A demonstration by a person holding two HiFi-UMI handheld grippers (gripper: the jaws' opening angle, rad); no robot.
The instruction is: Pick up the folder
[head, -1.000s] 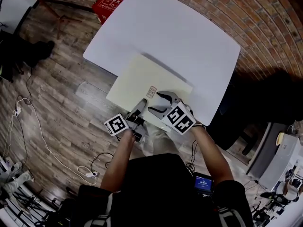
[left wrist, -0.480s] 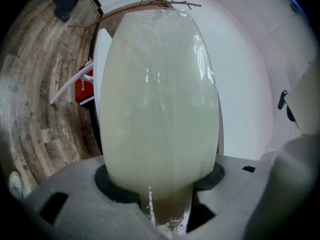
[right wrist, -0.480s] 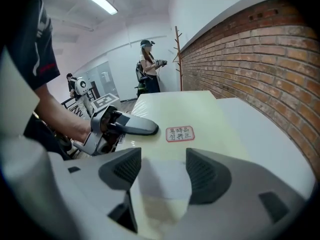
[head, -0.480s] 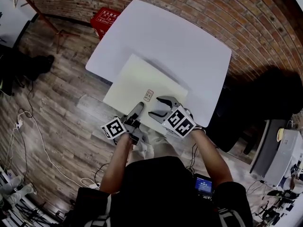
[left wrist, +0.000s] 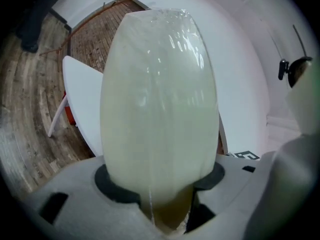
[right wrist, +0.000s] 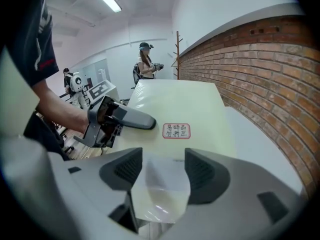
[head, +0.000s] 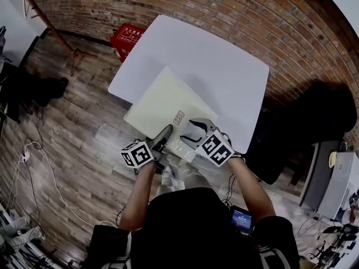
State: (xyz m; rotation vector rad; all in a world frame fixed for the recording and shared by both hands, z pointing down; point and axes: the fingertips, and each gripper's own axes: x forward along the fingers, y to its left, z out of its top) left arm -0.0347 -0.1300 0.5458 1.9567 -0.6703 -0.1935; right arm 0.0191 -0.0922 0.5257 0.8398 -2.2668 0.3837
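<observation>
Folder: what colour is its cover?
Pale cream folder, clearest in the head view.

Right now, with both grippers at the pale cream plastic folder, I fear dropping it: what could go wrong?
The left gripper grips the pale cream plastic folder only at its near edge; the thin sheet could sag or slip out.
The right gripper has its jaws apart around a clear flap, seemingly unclamped, so one grip may bear everything.
The folder overhangs the white table above the wooden floor, where it would land.
</observation>
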